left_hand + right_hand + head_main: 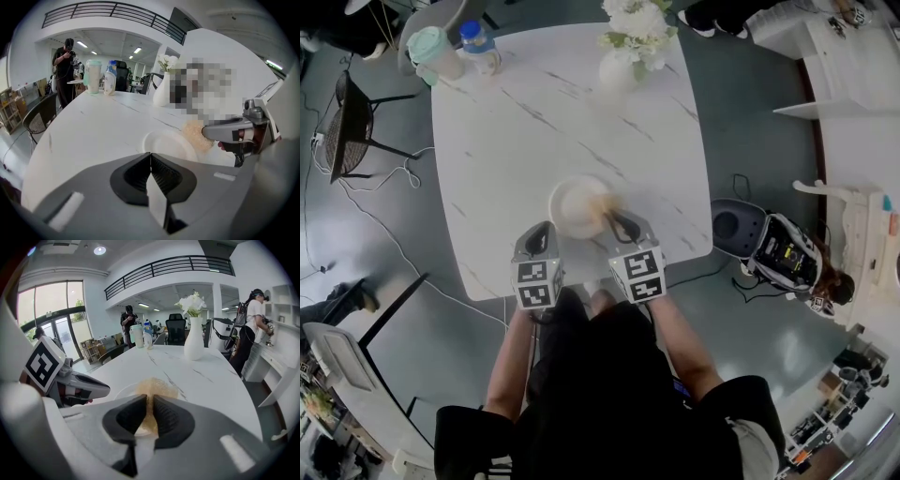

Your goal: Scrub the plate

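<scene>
White round plate [574,202] is noted on the white marbled tabletop [506,141], near its front edge. A tan fibrous scrubbing pad [152,387] is clamped in the narrowly parted jaws of the right gripper [149,404] and laid on the plate's right part, presumably for scrubbing. The left gripper [150,159] is closed, empty, and held just beside the plate's rim, probably to steady it; contact is unconfirmed.
</scene>
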Motion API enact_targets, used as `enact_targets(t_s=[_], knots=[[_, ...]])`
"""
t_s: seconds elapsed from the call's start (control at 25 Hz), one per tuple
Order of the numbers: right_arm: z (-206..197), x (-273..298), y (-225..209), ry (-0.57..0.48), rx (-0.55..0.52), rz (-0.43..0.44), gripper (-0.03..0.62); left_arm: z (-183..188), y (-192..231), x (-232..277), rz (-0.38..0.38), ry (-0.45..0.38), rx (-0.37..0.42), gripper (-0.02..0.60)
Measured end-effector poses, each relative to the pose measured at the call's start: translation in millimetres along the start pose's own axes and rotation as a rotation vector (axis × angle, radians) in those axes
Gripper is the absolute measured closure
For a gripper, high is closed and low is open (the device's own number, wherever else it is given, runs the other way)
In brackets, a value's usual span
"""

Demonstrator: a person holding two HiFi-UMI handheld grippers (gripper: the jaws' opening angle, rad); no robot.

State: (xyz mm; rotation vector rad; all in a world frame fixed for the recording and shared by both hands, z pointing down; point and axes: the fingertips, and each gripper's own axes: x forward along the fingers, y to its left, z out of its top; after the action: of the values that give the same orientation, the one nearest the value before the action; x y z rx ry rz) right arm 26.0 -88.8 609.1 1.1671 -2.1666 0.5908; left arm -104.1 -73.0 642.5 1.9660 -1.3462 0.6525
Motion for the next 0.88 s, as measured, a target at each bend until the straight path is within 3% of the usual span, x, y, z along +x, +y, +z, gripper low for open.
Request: enact_targets(t_s=[0.4,0.88], knots=[[36.3,-52.7,-13.9,-0.13,0.015,-0.039,0.545,44.9,-8.0,-54.1,0.053,-0.128,0.044,0.574],[65.5,-131.4,-18.3,-0.27,-0.012,-0.103,0.545,87.5,-41.3,-122.9,0.052,-0.3,0.055,0.574]])
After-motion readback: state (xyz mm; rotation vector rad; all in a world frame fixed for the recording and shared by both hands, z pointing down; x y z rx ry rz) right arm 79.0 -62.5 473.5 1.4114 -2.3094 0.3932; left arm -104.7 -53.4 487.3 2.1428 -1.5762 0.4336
